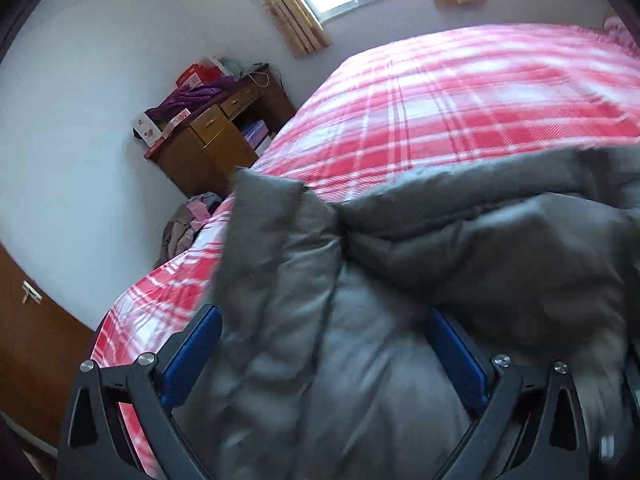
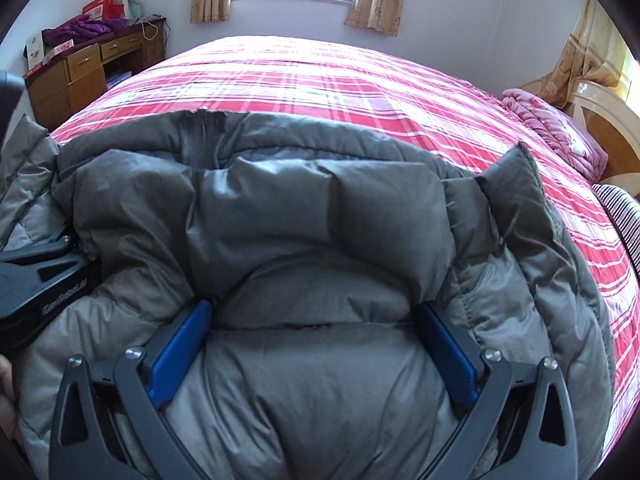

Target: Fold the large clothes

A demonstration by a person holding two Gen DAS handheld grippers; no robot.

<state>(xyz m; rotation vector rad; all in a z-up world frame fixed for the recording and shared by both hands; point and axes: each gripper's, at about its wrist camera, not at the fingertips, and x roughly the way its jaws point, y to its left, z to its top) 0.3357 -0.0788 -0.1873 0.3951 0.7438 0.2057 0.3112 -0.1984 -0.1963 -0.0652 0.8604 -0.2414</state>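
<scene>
A grey padded jacket (image 2: pixel 320 208) lies bunched on the near part of a bed with a red and white checked cover (image 2: pixel 320 76). My right gripper (image 2: pixel 312 312) stands wide over it. Its blue pads (image 2: pixel 180 352) flank a puffy fold without visibly squeezing it. In the left wrist view the same jacket (image 1: pixel 480 248) is blurred, and a sleeve or flap hangs over the bed's edge. My left gripper (image 1: pixel 324 320) is also spread wide, with grey fabric filling the gap between its pads (image 1: pixel 192 352). The left gripper's dark body (image 2: pixel 40 272) shows at the jacket's left side.
A wooden desk (image 2: pixel 88 68) piled with boxes and a purple garment stands by the far left wall. A pink blanket (image 2: pixel 560 128) lies by the headboard at right, with striped cloth (image 2: pixel 624 216) below it. Clothes (image 1: pixel 188 220) are heaped on the floor beside the bed.
</scene>
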